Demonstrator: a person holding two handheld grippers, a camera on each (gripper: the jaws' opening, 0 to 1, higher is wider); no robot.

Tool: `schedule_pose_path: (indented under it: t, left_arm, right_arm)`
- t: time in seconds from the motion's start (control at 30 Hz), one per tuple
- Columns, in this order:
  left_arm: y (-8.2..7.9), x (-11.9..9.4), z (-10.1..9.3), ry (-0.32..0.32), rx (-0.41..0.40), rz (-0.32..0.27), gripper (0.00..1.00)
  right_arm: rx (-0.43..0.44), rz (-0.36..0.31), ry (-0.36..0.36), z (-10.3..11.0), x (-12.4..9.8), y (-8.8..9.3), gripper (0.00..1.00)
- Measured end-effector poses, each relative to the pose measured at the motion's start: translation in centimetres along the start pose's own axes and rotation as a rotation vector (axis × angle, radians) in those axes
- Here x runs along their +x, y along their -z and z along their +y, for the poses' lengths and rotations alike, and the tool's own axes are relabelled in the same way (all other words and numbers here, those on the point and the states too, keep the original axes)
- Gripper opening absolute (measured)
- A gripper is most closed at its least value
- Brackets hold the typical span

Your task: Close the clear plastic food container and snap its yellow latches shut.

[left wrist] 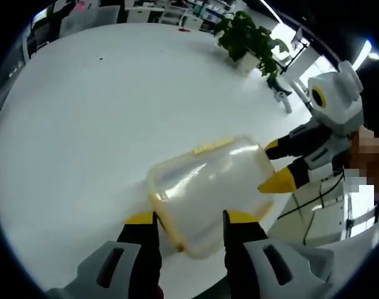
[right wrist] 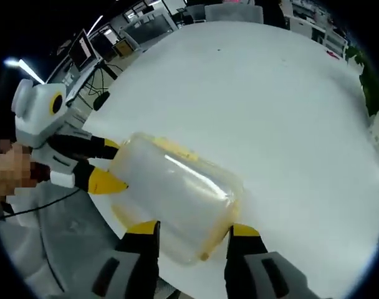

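Bright, even overhead light is reflected as glare off the white table [left wrist: 115,112]; edges are bent by fisheye distortion.

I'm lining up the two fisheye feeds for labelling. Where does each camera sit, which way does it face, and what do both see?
Left gripper view: rides the left gripper, looking along its jaws at one end of the clear container on the white table; the right gripper enters from the right.
Right gripper view: rides the right gripper, facing the container's opposite end; the left gripper enters from the left.
Shared: container, table, a potted plant, each other's gripper, so they roughly face each other.
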State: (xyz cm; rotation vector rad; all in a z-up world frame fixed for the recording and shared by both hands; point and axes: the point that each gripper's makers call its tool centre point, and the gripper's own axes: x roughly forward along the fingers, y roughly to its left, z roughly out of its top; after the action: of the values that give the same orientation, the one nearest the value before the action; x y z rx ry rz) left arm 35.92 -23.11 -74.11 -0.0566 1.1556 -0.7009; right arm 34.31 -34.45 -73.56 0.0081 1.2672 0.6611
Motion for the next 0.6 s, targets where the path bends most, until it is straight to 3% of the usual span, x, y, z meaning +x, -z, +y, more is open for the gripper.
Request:
schedule_pose_path:
  t: [0.2, 0.3, 0.43, 0.6]
  left_arm:
    - [-0.2, 0.0, 0.1, 0.024, -0.014, -0.04, 0.41]
    - [-0.1, 0.0, 0.0, 0.04, -0.025, -0.038, 0.43]
    - [-0.5, 0.1, 0.2, 0.046, 0.027, -0.043, 0.45]
    - [-0.7, -1.1, 1.0, 0.046, 0.027, -0.053, 0.51]
  right_arm:
    - [0.016, 0.018, -0.011, -0.2, 0.2, 0.1, 0.42]
    - [-0.105, 0.014, -0.009, -0.3, 0.0, 0.1, 0.45]
    - [-0.128, 0.01, 0.001, -0.3, 0.1, 0.0, 0.47]
    - [-0.175, 0.007, 0.023, -1.3, -0.5, 0.1, 0.43]
